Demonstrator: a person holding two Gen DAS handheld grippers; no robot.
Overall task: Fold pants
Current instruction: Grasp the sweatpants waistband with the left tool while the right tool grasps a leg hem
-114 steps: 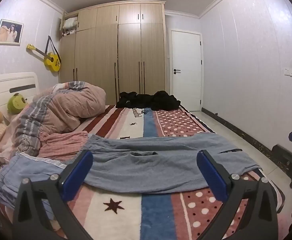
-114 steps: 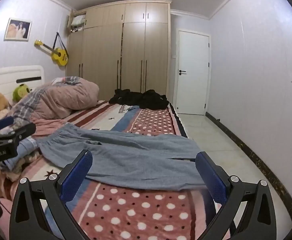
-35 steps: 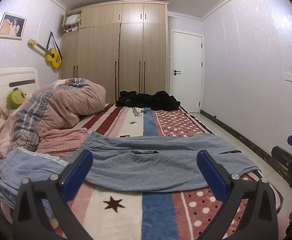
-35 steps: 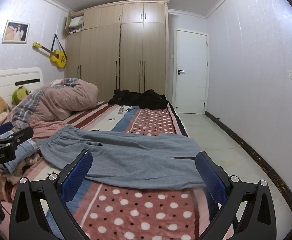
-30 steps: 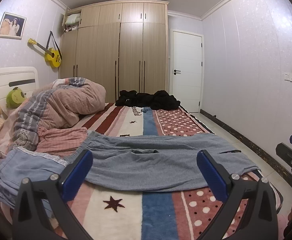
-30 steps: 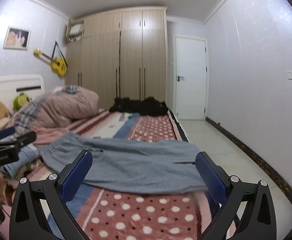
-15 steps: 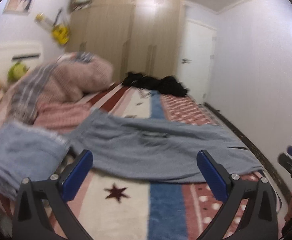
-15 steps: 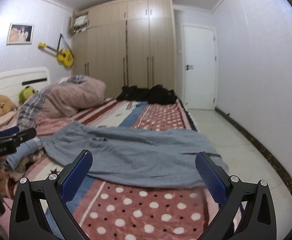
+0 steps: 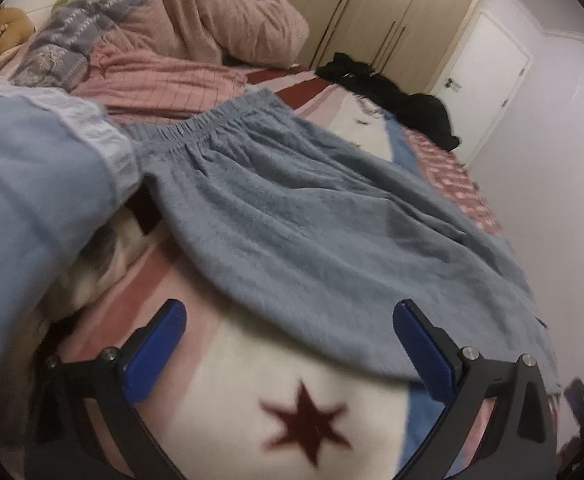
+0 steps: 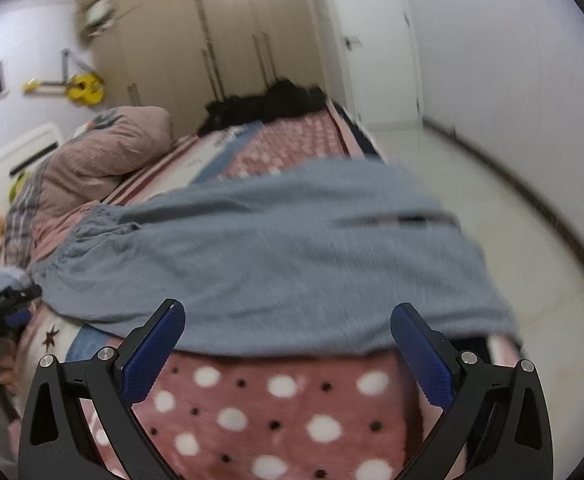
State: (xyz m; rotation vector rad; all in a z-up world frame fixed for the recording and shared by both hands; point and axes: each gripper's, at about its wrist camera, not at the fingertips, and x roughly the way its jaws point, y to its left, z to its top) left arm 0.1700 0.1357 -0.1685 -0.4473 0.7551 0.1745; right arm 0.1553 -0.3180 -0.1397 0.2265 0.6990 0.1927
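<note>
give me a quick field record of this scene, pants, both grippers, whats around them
pants: grey-blue pants spread flat and unfolded across the bed, elastic waistband toward the headboard side
surface: patterned blanket with star, stripes and polka dots
left hand-held gripper: open, empty, low over the blanket near the pants' near edge
right hand-held gripper: open, empty, at the pants' near edge
nearby: pink quilt; light blue garment; black clothes
fold progress: none yet
</note>
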